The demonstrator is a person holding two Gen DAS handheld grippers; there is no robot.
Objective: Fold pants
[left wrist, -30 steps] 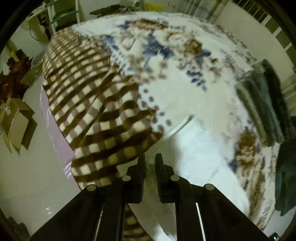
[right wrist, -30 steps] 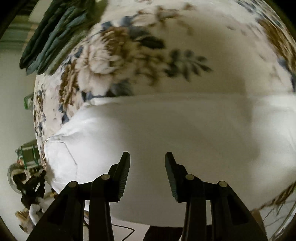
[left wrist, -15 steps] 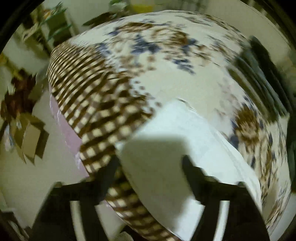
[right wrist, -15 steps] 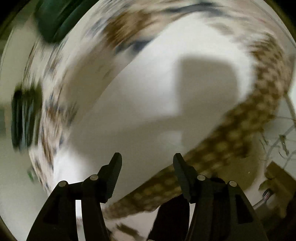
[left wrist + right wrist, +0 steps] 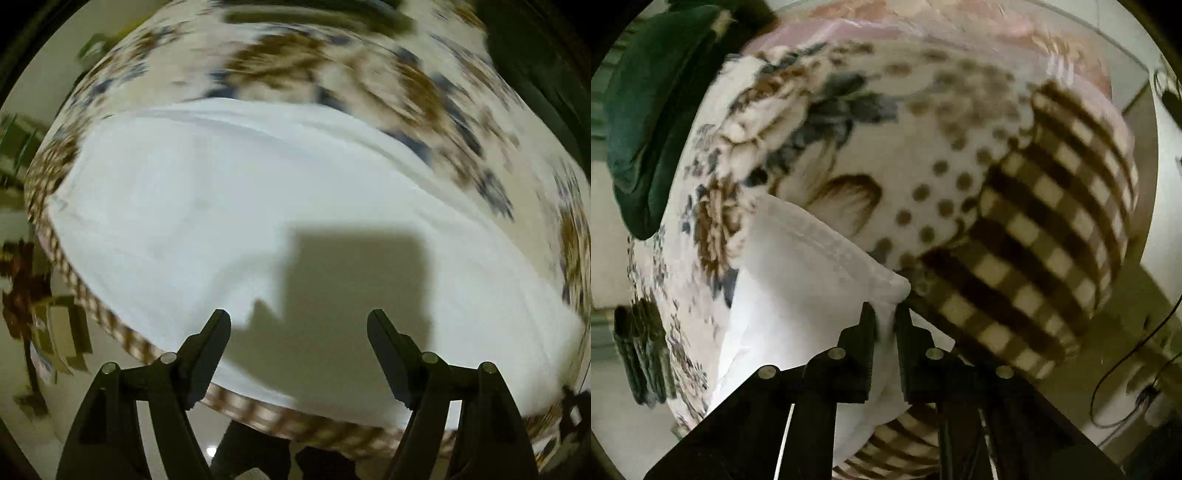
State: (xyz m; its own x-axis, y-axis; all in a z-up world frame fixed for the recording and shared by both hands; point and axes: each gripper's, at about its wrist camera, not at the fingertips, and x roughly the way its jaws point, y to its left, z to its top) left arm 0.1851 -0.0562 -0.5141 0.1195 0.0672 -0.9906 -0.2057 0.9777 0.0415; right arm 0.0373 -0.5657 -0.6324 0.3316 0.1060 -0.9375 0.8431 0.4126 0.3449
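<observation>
Right tongs (image 5: 885, 325) were clamped on a bunched corner of the white pants (image 5: 798, 280), soft fabric squeezed between the black ridged fingers (image 5: 866, 328); a stitched hem ran up and left from the pinch. Left tongs (image 5: 298, 332) were spread wide, gripping nothing, hovering over the pants (image 5: 221, 206), which lay as a broad, smooth white sheet with a long fold ridge along the far edge. My rig's blocky shadow fell across the cloth between the fingers. Pants rested on a plush blanket (image 5: 923, 155): floral print in brown and slate blue, brown dots, then a brown-and-cream checked border (image 5: 1045, 258). Farther out lay a dark green folded garment (image 5: 653, 110) and a ribbed grey-green stack (image 5: 642, 354). Left view was motion-blurred.
</observation>
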